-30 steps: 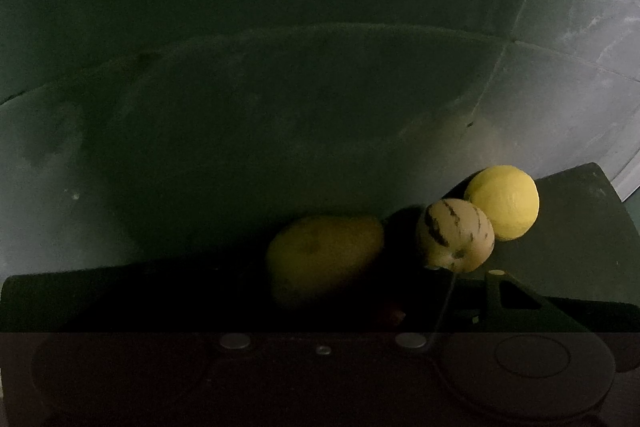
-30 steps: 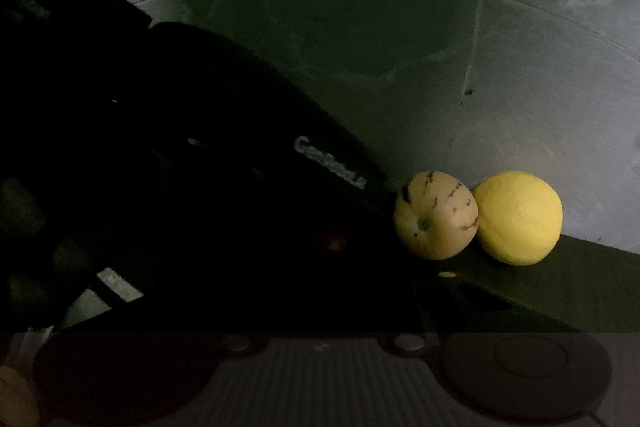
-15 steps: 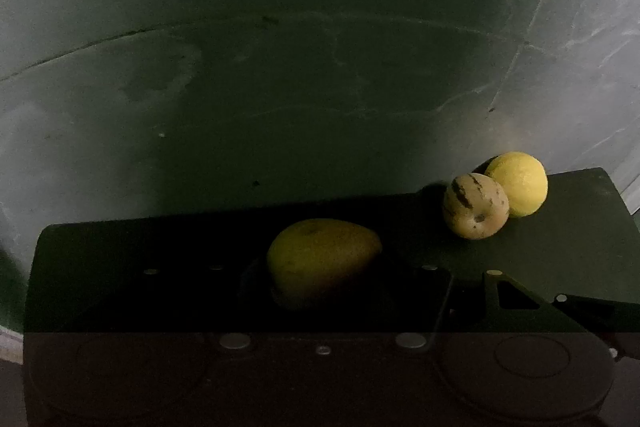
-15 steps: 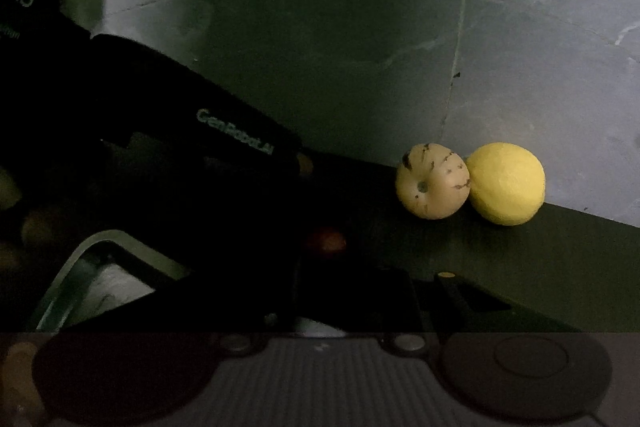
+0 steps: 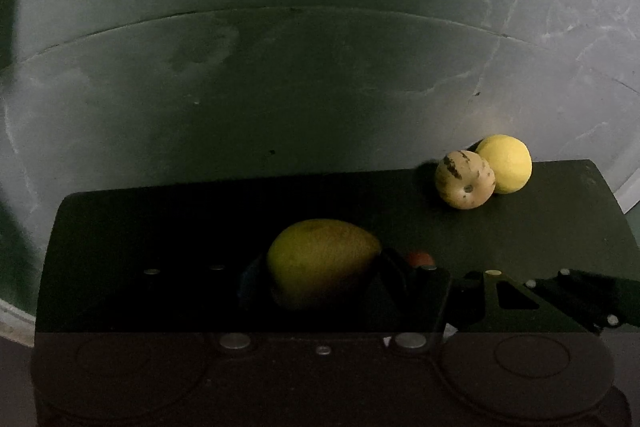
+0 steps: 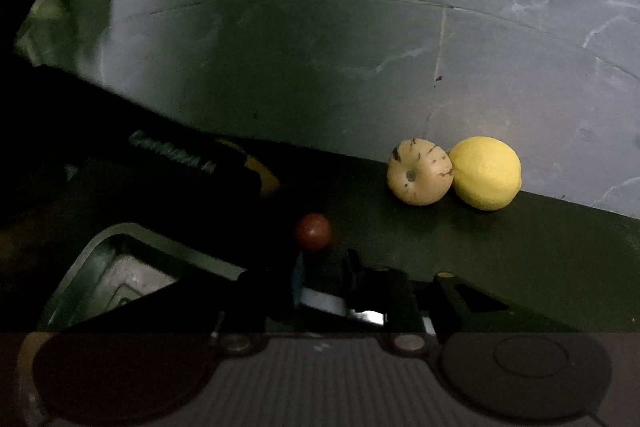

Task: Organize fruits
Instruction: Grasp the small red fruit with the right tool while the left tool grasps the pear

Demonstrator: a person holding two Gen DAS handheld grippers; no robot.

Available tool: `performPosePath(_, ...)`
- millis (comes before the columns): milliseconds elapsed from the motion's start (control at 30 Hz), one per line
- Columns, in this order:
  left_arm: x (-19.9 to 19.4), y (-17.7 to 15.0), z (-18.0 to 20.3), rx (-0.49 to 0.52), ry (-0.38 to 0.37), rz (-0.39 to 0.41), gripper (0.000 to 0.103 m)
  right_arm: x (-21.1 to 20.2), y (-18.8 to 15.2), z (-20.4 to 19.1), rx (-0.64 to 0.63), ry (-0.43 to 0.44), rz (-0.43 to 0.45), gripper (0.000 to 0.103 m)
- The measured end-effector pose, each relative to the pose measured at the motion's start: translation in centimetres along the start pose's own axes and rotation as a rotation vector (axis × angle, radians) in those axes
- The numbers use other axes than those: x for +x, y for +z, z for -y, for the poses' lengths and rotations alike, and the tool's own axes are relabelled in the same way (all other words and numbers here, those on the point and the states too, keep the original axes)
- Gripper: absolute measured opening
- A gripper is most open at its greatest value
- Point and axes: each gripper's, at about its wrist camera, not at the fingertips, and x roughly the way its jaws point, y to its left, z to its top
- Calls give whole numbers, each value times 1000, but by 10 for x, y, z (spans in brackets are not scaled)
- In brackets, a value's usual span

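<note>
Black, dim scene on both wrist cams; only writing is a pale logo on the left gripper's body in the right wrist view, blurred now, unreadable. Left to right in the left wrist view: dark matte table (image 5: 560,227) with rounded corners over a grey marbled tile floor (image 5: 320,67) with thin grout lines; left gripper (image 5: 320,291) low centre, its dark fingers clamped on a dull yellow-green mango (image 5: 320,259), oval, finely pitted skin. Just right of it a small red round fruit (image 5: 420,259), half hidden behind gripper hardware. Farther right, a cream striped melon-like fruit (image 5: 464,179), smooth with dark streaks and a stem pit, touching a bright yellow lemon (image 5: 508,163), both sitting at the table's far edge. In the right wrist view: metal tray (image 6: 80,267) with a rounded rim at lower left, red fruit at centre on the table, right gripper (image 6: 332,291) just below it; fingers too dark, cannot tell open or closed. Versus a second ago: the left camera sits higher, more table shows, the striped fruit and lemon look smaller and further off; in the right wrist view the tray and red fruit have come clearly into sight, and the logo was sharper then.
</note>
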Motion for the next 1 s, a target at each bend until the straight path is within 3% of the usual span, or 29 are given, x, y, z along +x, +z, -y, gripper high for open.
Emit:
performPosePath(433, -5, 1, -12, -54, 51, -6, 59, 15, 10, -9, -42, 28, -18, 28)
performPosePath(1000, -4, 3, -14, -36, 32, 8, 59, 2, -3, -10, -22, 20, -2, 27)
